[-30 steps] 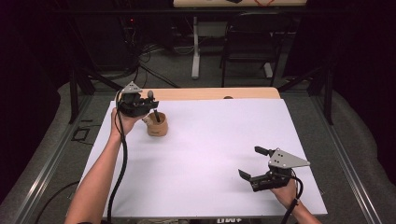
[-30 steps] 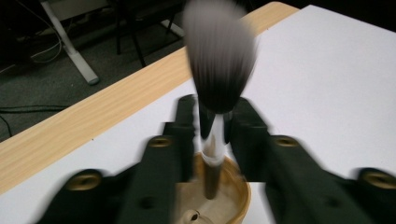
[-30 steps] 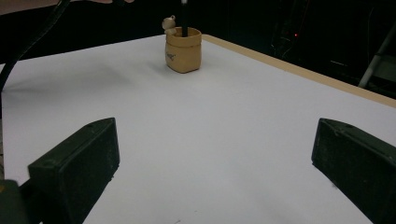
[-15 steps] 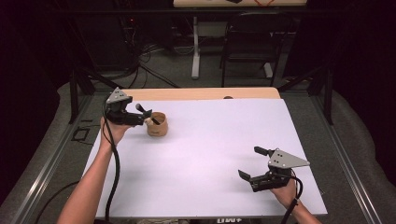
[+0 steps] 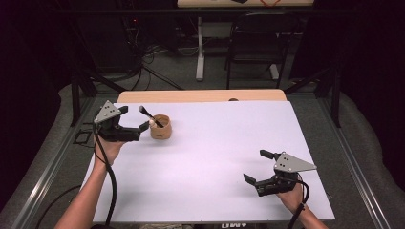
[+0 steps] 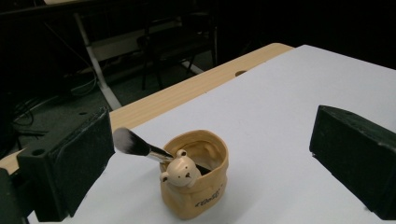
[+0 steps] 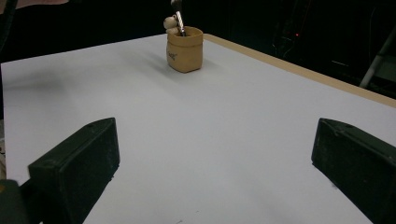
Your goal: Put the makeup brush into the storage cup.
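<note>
A small tan cup (image 5: 161, 130) with a bear figure on its rim stands at the table's far left. A makeup brush (image 5: 145, 113) leans in it, bristles up and to the left. My left gripper (image 5: 134, 118) hovers just left of the cup. Its jaws have just been opening and now stand open with nothing between them. In the left gripper view the cup (image 6: 196, 196) and brush (image 6: 135, 143) sit ahead of the jaws. My right gripper (image 5: 254, 165) rests open and empty at the front right, and its view shows the cup (image 7: 185, 53) far off.
A white sheet (image 5: 215, 148) covers the table, with a wooden strip (image 5: 200, 96) along the far edge. Beyond it are a dark chair (image 5: 253, 43), desk legs and floor cables. A cable trails from each gripper toward the front edge.
My left gripper has drawn back to the left from above the cup and opened. The brush now leans free in the cup. The right gripper has not moved.
</note>
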`<move>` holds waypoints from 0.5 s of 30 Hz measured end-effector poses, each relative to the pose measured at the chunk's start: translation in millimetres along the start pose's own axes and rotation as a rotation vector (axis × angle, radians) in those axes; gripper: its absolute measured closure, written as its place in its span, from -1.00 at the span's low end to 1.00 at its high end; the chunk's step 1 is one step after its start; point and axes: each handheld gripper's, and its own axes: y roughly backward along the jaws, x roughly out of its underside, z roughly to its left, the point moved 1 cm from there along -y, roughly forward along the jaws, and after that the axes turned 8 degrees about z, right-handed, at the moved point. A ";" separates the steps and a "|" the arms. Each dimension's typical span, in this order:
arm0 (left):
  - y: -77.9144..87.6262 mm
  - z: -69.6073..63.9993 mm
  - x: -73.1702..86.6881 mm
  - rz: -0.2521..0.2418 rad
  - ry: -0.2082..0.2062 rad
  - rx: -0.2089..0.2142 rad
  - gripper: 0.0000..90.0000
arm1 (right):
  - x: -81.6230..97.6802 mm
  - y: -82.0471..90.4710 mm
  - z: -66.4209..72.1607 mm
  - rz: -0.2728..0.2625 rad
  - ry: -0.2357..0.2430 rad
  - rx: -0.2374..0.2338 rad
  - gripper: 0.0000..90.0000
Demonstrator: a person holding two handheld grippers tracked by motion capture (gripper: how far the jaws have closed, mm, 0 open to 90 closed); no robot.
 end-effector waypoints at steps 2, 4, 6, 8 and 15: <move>5.8 -3.9 2.2 -0.009 -0.003 0.005 -1.00 | -0.1 0.1 0.4 -0.001 -0.001 0.000 -1.00; 10.9 -7.9 5.4 -0.022 -0.002 0.013 -1.00 | -0.1 0.4 0.2 -0.006 0.002 0.001 -1.00; 17.1 -12.9 10.1 -0.031 -0.006 0.015 -1.00 | -0.2 1.4 0.2 -0.003 0.004 0.006 -1.00; 20.8 -16.1 12.9 -0.036 -0.012 0.018 -1.00 | -0.3 1.4 0.0 -0.006 0.008 0.005 -1.00; 34.5 -30.1 25.5 -0.073 -0.021 0.048 -1.00 | -0.3 1.1 1.1 -0.002 0.005 0.005 -1.00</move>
